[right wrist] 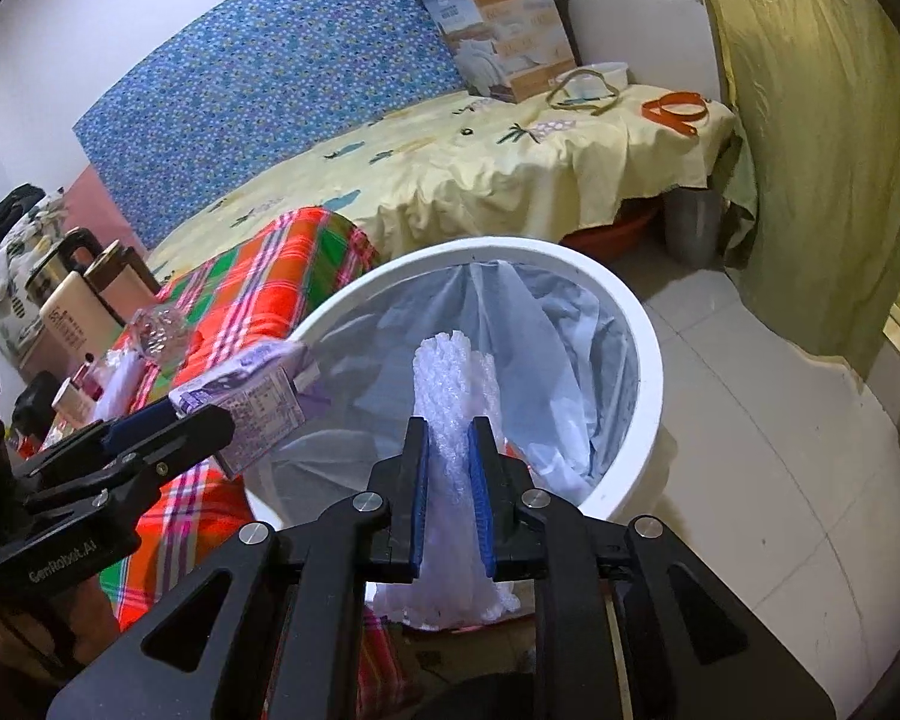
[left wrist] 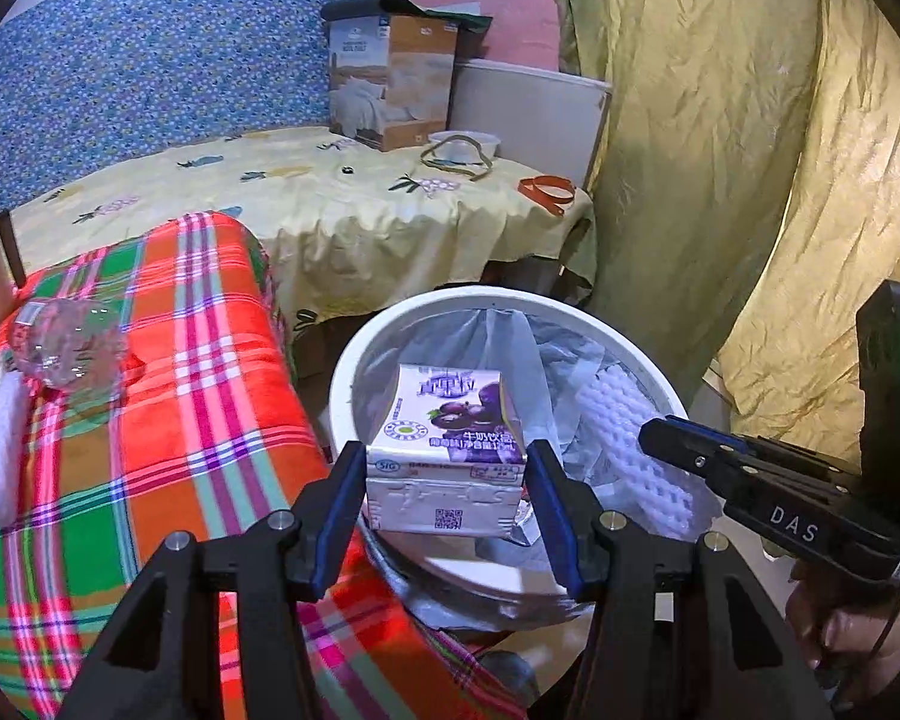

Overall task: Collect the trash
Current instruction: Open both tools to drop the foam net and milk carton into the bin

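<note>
**Both grippers loaded over the bin, drop not yet made**

Left gripper point(left wrist: 447, 483) is spread wide, blue pads pressed on both sides of a purple milk carton point(left wrist: 447, 438), held over the near-left rim of the white bin point(left wrist: 354, 360). Right gripper point(right wrist: 450, 468) is nearly closed, pads pinching a white foam net point(right wrist: 450, 384) that stands up above the jaws and hangs below them, over the bin's near side. No earlier view, so jaw motion isn't judged.

Left of the bin: a plaid cloth point(left wrist: 168, 420) with more trash on it, namely a crushed clear bottle point(left wrist: 66, 342) and a white wad point(left wrist: 0, 450). Far: a yellow-covered table point(left wrist: 306, 198) with a box point(left wrist: 390, 84).

Bin is lined with a thin bag point(right wrist: 528, 330); bag looks loose.

Risks, judged:
- Carton sits close to the rim; released here it may clip the edge and tumble onto the cloth or floor.
- Foam net is light and springy; it could cling to a pad or bounce out.
- The two grippers are near each other over the opening, so a bump could knock either item loose.
</note>
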Tool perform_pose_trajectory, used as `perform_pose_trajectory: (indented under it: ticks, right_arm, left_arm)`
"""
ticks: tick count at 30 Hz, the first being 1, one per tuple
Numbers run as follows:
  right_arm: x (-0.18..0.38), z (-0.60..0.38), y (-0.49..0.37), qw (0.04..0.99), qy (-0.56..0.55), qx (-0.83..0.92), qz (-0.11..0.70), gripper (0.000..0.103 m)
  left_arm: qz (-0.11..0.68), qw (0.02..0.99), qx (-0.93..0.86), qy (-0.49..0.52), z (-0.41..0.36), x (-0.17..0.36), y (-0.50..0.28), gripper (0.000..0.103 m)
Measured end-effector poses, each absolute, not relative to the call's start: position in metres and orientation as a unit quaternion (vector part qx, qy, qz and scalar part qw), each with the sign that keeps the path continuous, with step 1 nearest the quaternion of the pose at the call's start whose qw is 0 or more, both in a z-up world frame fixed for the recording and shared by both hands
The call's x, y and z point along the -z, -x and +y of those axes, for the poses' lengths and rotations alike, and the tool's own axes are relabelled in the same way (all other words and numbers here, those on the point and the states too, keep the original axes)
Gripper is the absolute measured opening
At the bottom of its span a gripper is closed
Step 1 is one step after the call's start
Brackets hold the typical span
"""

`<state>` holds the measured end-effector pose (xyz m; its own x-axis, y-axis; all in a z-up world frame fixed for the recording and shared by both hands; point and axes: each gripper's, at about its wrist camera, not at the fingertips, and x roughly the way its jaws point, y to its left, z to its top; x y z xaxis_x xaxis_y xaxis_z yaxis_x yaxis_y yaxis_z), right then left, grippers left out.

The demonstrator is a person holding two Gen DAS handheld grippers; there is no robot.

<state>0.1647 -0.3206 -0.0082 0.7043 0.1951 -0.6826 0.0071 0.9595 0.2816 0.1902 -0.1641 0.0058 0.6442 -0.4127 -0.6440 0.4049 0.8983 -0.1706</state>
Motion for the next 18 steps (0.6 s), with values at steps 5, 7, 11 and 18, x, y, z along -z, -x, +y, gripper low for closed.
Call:
perform_pose_trajectory:
  ticks: [5,7,11,18]
  right_arm:
    - [0.008,-0.321,-0.165,0.915,-0.138,-0.049,0.377,0.033]
    - [0.006,-0.322,-0.163,0.916,-0.141,-0.05,0.372,0.037]
    - [0.003,-0.325,-0.16,0.919,-0.144,-0.049,0.363,0.041]
    - [-0.004,-0.321,-0.157,0.922,-0.137,-0.045,0.359,0.045]
  left_arm:
    - [0.358,0.903,0.236,0.006,-0.166,-0.004,-0.193,0.056]
    - [0.358,0.903,0.237,0.01,-0.165,-0.004,-0.193,0.057]
    - [0.353,0.905,0.238,0.016,-0.161,-0.006,-0.194,0.057]
    - [0.34,0.91,0.236,0.025,-0.152,-0.016,-0.188,0.061]
